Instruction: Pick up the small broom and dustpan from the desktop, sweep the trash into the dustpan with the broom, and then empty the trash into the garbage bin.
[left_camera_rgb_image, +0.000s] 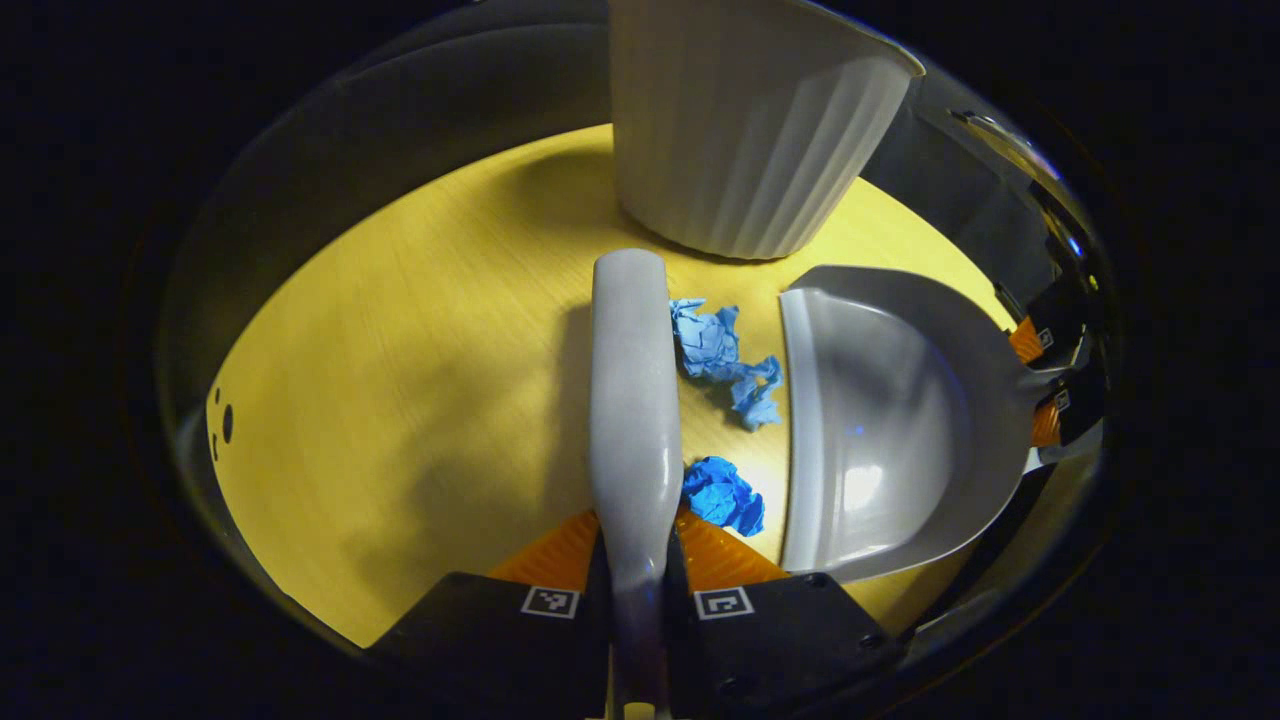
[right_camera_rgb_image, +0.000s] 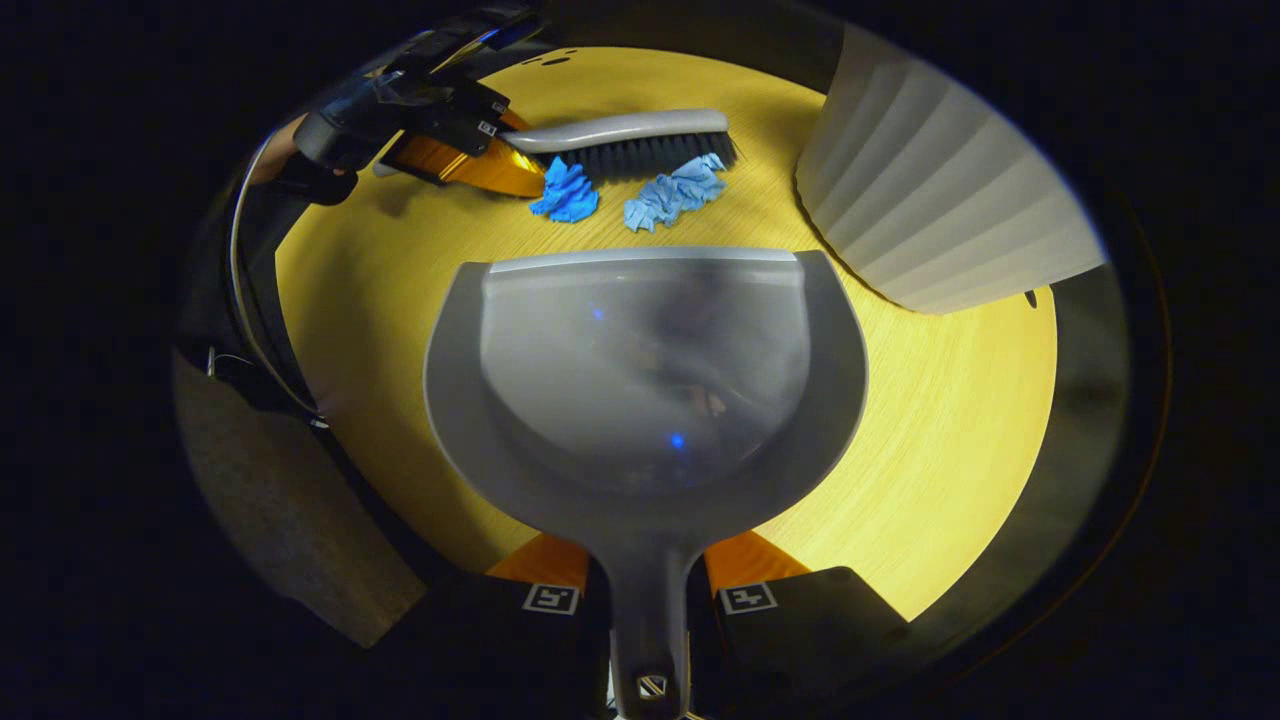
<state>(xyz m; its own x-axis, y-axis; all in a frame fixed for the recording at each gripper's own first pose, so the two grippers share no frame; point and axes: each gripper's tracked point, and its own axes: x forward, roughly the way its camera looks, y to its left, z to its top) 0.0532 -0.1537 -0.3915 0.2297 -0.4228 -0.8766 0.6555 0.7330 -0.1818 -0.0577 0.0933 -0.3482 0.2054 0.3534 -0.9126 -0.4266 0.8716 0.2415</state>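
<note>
Both tools were already picked up: the left gripper (left_camera_rgb_image: 636, 570) was clamped on the broom (left_camera_rgb_image: 632, 400), the right gripper (right_camera_rgb_image: 648, 590) on the dustpan (right_camera_rgb_image: 640, 400). Two blue paper scraps (left_camera_rgb_image: 722, 365) lay unswept between them on the desktop (left_camera_rgb_image: 400, 400); the bin (left_camera_rgb_image: 745, 120) stood just beyond, awaiting emptying.

This was a staged recording booth, dimly lit, dressed as a home or office corner: a pale yellow wood-grain counter (right_camera_rgb_image: 950, 420) carried a white ribbed plastic bin (right_camera_rgb_image: 940, 200), with dark walling close behind that bin.
</note>
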